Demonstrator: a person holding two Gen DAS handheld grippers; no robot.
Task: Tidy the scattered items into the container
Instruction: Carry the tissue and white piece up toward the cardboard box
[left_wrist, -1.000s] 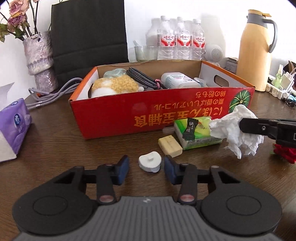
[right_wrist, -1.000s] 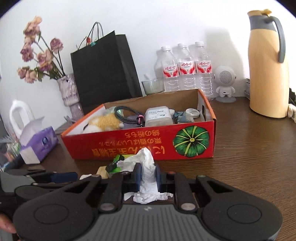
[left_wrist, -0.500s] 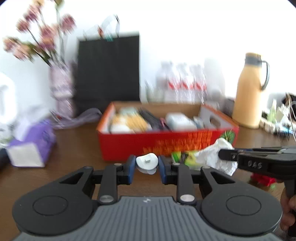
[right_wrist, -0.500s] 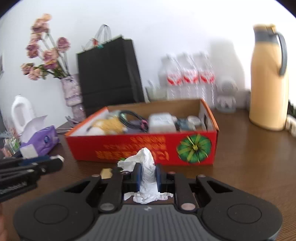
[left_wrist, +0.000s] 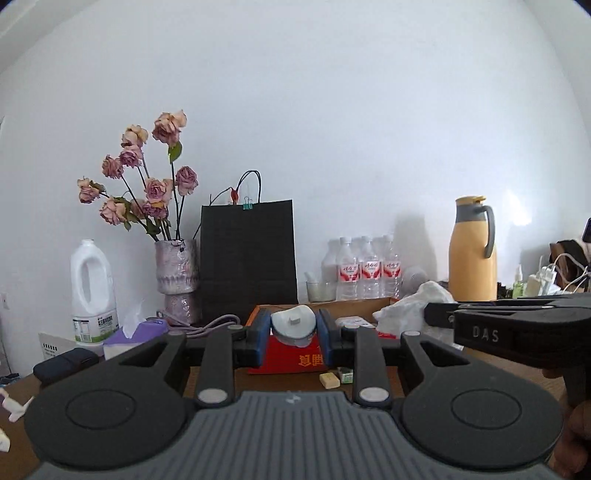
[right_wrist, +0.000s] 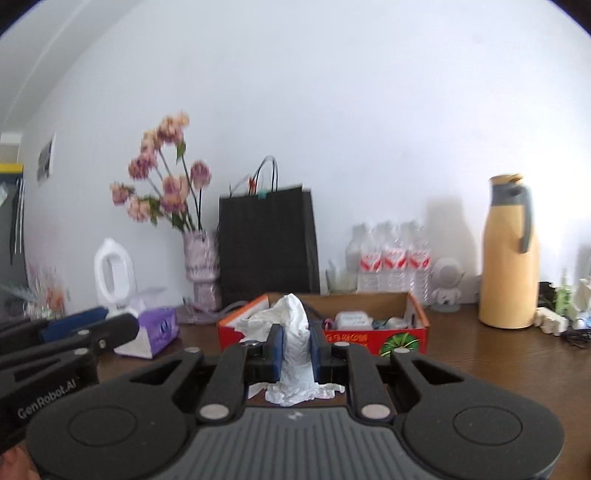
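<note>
My left gripper (left_wrist: 293, 330) is shut on a small white plastic piece (left_wrist: 293, 325) and holds it in the air, level, in front of the red cardboard box (left_wrist: 295, 360). My right gripper (right_wrist: 294, 345) is shut on a crumpled white tissue (right_wrist: 293, 332) that hangs between its blue pads, also lifted, facing the red box (right_wrist: 391, 338). In the left wrist view the right gripper (left_wrist: 439, 317) reaches in from the right with the tissue (left_wrist: 410, 308). A tan eraser block (left_wrist: 329, 380) and a green packet (left_wrist: 346, 375) lie on the table before the box.
The box holds a cable, a white case and other bits. Behind it stand a black paper bag (left_wrist: 248, 258), a vase of dried roses (left_wrist: 176, 277), water bottles (left_wrist: 365, 273) and a yellow thermos (left_wrist: 472, 251). A purple tissue pack (right_wrist: 157, 330) and white jug (left_wrist: 92, 291) are at left.
Both grippers rose from the table and drew back from the box, each carrying its item. The left gripper closed on the white piece and lifted it; the view tilted up to level.
</note>
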